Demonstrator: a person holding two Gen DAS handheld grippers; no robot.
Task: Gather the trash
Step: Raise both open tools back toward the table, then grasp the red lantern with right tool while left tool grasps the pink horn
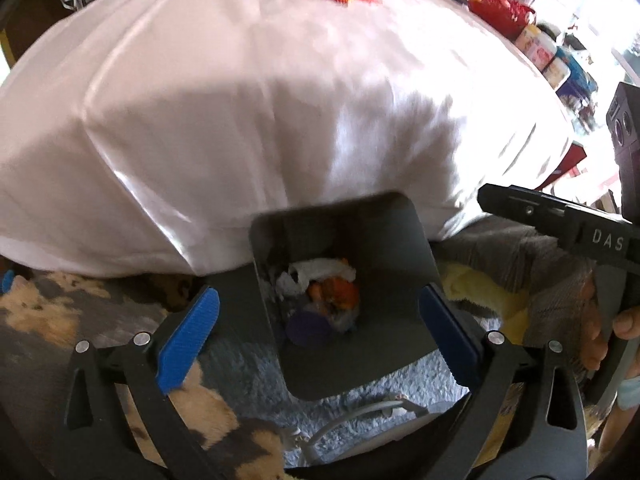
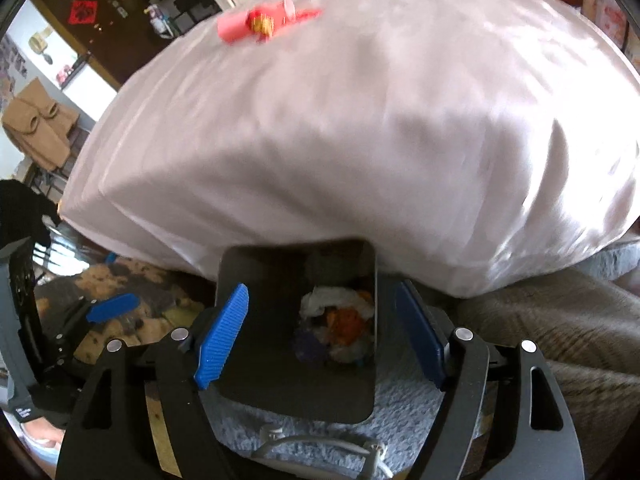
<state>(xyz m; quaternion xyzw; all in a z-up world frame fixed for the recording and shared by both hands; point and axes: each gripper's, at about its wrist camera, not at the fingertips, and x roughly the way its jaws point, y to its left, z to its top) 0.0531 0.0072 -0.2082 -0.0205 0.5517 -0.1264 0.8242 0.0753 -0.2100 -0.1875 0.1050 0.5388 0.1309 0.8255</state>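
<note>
White-draped tabletop [image 1: 260, 100] rises behind the trash bin [image 1: 360, 368]. Your left tool [image 1: 320, 332] and right tool [image 2: 320, 336] both hover above the bin, spread wide, holding nothing.

Straight ahead beyond the jaws, a big table draped in a glossy white cloth [image 1: 280, 112] fills the view, catching bright daylight. Far right of the jaws, a sunlit window [image 1: 588, 4] glares behind a crowded row of colourful containers [image 1: 544, 50]. Off to the far left, a dark wooden door [image 2: 104, 28] carries a red diamond decoration [image 2: 83, 11], with a tan coat [image 2: 40, 128] hanging below. Underneath the jaws: fluffy grey-blue carpet [image 1: 244, 364] and a patterned brown blanket [image 1: 48, 320].
</note>
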